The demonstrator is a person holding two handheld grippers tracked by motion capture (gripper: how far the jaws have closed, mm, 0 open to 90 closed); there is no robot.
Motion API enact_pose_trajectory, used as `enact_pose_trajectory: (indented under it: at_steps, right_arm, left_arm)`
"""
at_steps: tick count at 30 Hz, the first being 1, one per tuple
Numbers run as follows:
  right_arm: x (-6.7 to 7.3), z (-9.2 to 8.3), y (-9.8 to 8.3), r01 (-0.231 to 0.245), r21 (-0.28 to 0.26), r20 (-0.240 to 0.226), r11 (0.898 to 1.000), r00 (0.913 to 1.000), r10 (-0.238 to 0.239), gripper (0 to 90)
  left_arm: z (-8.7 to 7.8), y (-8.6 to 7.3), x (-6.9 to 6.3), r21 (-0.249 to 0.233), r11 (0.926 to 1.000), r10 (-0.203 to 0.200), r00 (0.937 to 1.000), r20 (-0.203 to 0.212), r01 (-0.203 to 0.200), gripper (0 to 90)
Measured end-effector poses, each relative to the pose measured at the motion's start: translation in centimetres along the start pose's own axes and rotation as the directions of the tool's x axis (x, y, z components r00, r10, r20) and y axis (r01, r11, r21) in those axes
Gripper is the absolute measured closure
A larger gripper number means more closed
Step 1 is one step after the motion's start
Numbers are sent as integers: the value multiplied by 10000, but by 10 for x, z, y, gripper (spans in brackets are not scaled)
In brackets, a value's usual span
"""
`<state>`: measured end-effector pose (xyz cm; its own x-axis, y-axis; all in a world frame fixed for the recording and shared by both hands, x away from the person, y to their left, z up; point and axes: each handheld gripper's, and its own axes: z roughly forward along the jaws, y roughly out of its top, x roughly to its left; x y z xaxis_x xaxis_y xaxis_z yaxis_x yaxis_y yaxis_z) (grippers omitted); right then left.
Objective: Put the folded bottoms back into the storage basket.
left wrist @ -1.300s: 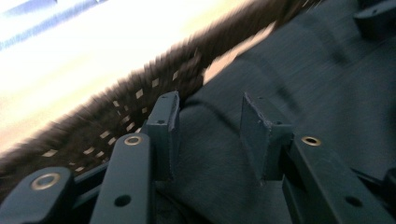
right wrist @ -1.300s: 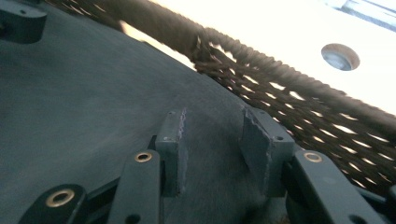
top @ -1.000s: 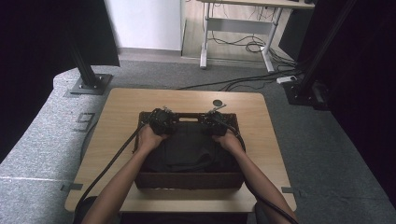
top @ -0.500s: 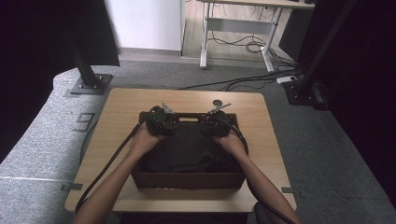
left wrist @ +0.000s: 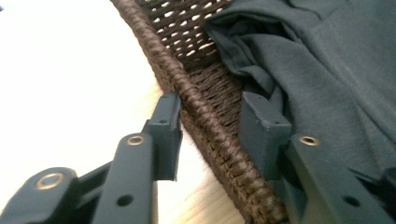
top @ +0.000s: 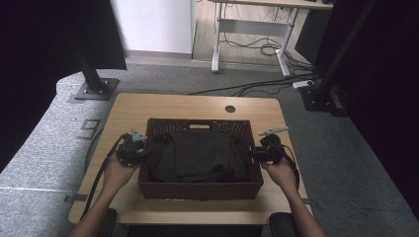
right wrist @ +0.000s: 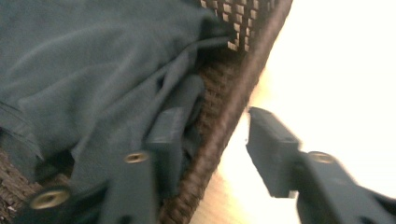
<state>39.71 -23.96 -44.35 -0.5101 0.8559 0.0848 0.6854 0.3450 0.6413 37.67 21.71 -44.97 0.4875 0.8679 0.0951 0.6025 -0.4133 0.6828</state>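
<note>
A: How are the two grippers set at this point?

B: The left gripper [left wrist: 210, 119] is seen with its jaws parted and straddling the left rim of the wicker basket [left wrist: 205, 116], one jaw outside over the table [left wrist: 70, 84], the other inside by the dark cloth [left wrist: 327, 60]. The rim is not yet pinched; a gap is visible on the inner side. The right gripper [right wrist: 212, 130] is placed likewise at the right rim, open, with the inner jaw against folds of the cloth, though that view is blurred.

A: And where is the basket found in the high view?

B: The basket [top: 200, 187] is seen at the centre of the frame, resting on the table [top: 148, 106], with the left gripper [top: 143, 150] at its left wall and the right gripper [top: 254, 154] at its right wall. The cloth [top: 200, 155] lies bundled inside.

A: What can be judged done, and what is left?

B: The cloth appears already stowed and both rims are bracketed. Closing on the rims and any lifting or moving seem still to be done.
</note>
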Motion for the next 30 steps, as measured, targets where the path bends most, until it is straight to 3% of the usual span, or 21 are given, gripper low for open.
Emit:
enact_pose_trajectory:
  at_steps: [1, 2, 5, 10, 16, 19, 22, 24, 28, 30]
  right_arm:
    - [-2, 1, -2, -404, -255, -338, 9989, 9986, 395, 624]
    - [-3, 2, -1, -511, -266, -375, 9983, 9980, 501, 631]
    - [0, 5, 6, -118, -163, 153, 9998, 9998, 120, 650]
    - [-9, 20, 24, -23, -292, 479, 9996, 9988, 37, 661]
    - [-23, 36, 44, -196, -370, 595, 9991, 9980, 218, 663]
    - [-25, 40, 49, -257, -392, 698, 9989, 9972, 284, 660]
    - [-23, 38, 48, -71, -387, 830, 9992, 9965, 103, 627]
    - [-21, 33, 45, 110, -614, 769, 9981, 9970, -62, 527]
    - [-13, 8, 36, 746, -1364, 492, 9878, 9964, -685, 280]
    - [-9, -4, 30, 778, -1693, 334, 9825, 9968, -731, 187]
  left_arm:
    - [1, 1, 2, 14, 9998, -180, 9997, 136, 180, 627]
    - [2, 2, 4, 17, 9998, -193, 9997, 166, 192, 632]
    - [7, 7, 8, 17, 9999, -170, 9997, 154, 170, 636]
    - [26, 22, 26, -223, 9985, -487, 9983, 307, 494, 640]
    - [48, 42, 43, -301, 9981, -528, 9980, 334, 538, 645]
    - [51, 45, 45, -267, 9984, -481, 9982, 362, 491, 639]
    - [44, 44, 42, -309, 9993, -192, 9997, 156, 196, 574]
    - [30, 41, 39, -610, 9980, -128, 9996, 257, 143, 477]
    - [-10, 30, 36, -1289, 9911, -194, 9935, 1124, 339, 275]
    - [-30, 19, 33, -1638, 9860, -46, 9883, 1524, 299, 192]
